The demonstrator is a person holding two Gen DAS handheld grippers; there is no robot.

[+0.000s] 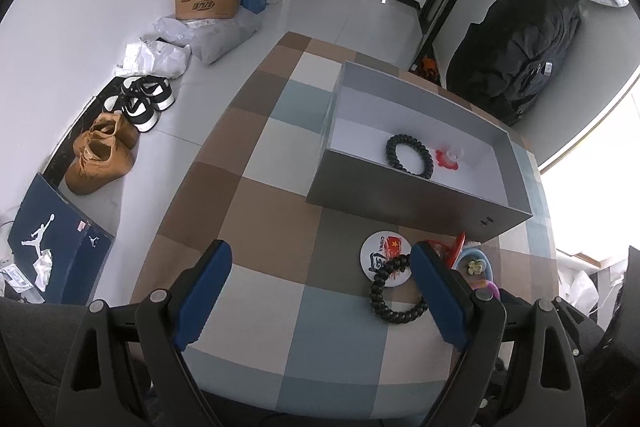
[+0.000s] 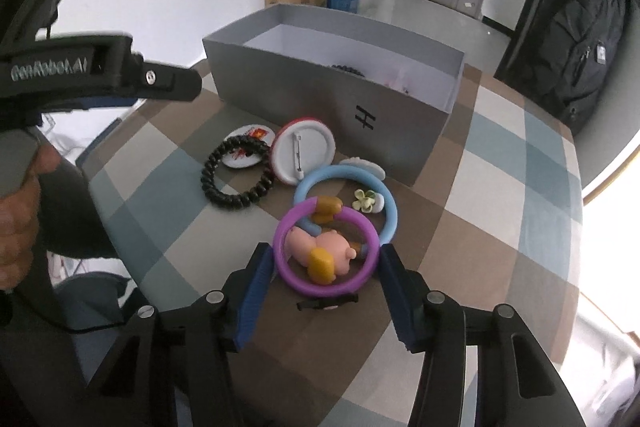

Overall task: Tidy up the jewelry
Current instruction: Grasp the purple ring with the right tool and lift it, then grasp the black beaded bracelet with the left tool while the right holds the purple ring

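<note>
1. The right gripper (image 2: 324, 267) brackets a purple ring (image 2: 326, 251) with a pink pig charm on the checked table (image 2: 520, 227); its fingers flank the ring, and whether the pads touch it cannot be told.
2. The left gripper (image 1: 320, 279) hangs spread wide over bare cloth, gripping nothing, a black bead bracelet (image 1: 394, 291) just inside its right finger.
3. Badges (image 2: 304, 155), a blue ring (image 2: 348, 199) and a flower clip (image 2: 365, 201) lie bunched against the near wall of the grey box (image 2: 320, 95).
4. Inside the box rest a second black bracelet (image 1: 409, 155) and a red trinket (image 1: 448, 159).
</note>
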